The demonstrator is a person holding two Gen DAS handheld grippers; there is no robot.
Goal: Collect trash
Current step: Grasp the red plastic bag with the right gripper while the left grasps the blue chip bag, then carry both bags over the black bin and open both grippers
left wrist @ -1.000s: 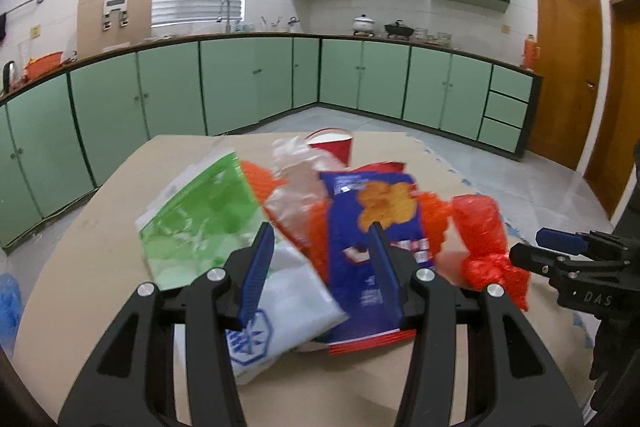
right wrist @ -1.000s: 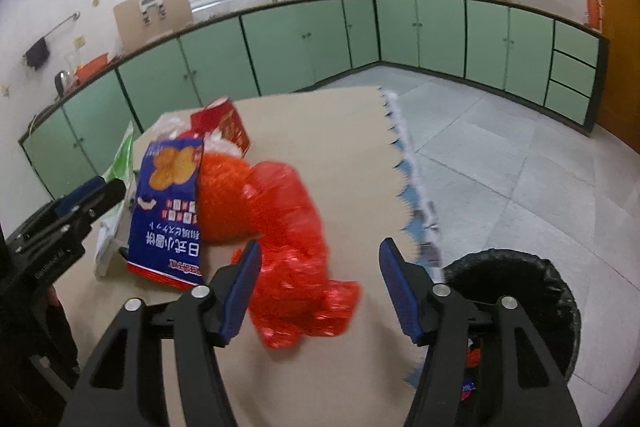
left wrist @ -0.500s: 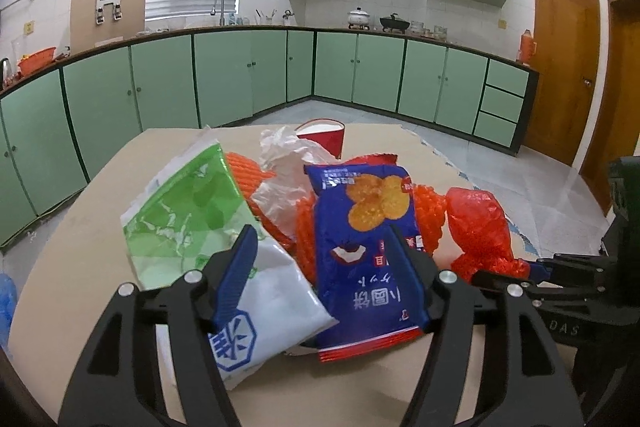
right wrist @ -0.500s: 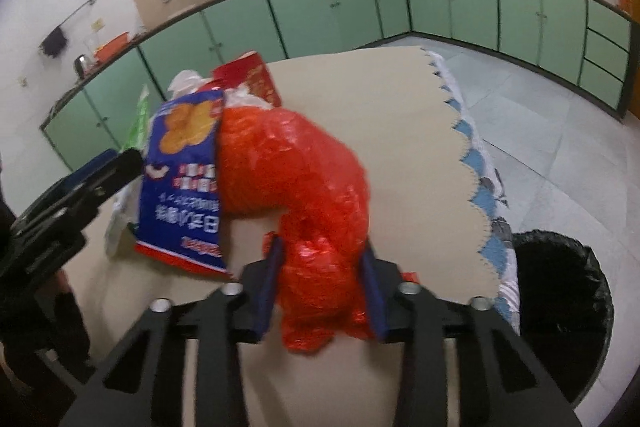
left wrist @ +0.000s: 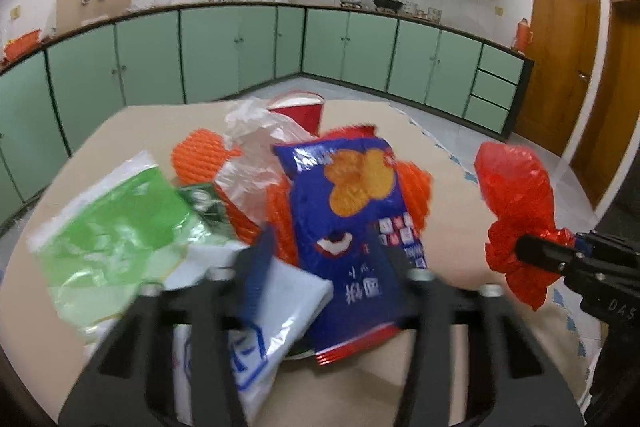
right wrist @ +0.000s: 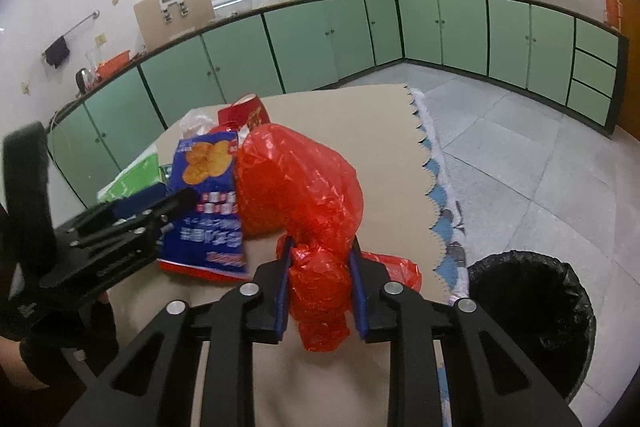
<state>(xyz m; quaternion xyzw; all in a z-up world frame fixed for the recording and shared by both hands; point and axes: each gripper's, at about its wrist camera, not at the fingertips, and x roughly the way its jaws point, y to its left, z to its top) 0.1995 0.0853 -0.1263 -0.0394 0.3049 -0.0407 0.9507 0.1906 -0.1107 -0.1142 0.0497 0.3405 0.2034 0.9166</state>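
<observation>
left wrist view:
left gripper (left wrist: 320, 259): motion-blurred, jaws closing around the blue snack bag (left wrist: 352, 227); bag sits between the fingers, pad contact not clear, so not a confirmed grasp.
blue snack bag: glossy blue foil, orange chip picture, white print, red bottom seam; lies on top of the trash pile near the middle of the tabletop (left wrist: 452, 187).
green-and-white bag (left wrist: 120, 235): flat plastic, left side of the pile, toward the left edge of the tabletop.
white bag with blue print (left wrist: 264, 311): under the left finger, near edge of the pile.
orange mesh (left wrist: 200, 159): ribbed, under the snack bag and the clear plastic bag (left wrist: 256, 155).
red paper cup (left wrist: 300, 111): behind the pile, toward the far edge.
red plastic bag (left wrist: 516, 203): crumpled, translucent, lifted off the tabletop at the right, pinched by the right gripper (left wrist: 532, 251).

right wrist view:
right gripper (right wrist: 320, 259): jaws closing, clenched on the twisted neck of the red plastic bag (right wrist: 304, 187); blue pads press it from both sides.
red plastic bag: puffed body above the fingers, crumpled tail hanging below them, near the right edge of the tabletop (right wrist: 380, 131).
blue snack bag (right wrist: 208, 195): just left of the red bag, touching it.
left gripper (right wrist: 160, 199): comes in from the left, tips at the snack bag.
bin (right wrist: 532, 311): black liner, on the floor past the scalloped right edge of the tabletop.
</observation>
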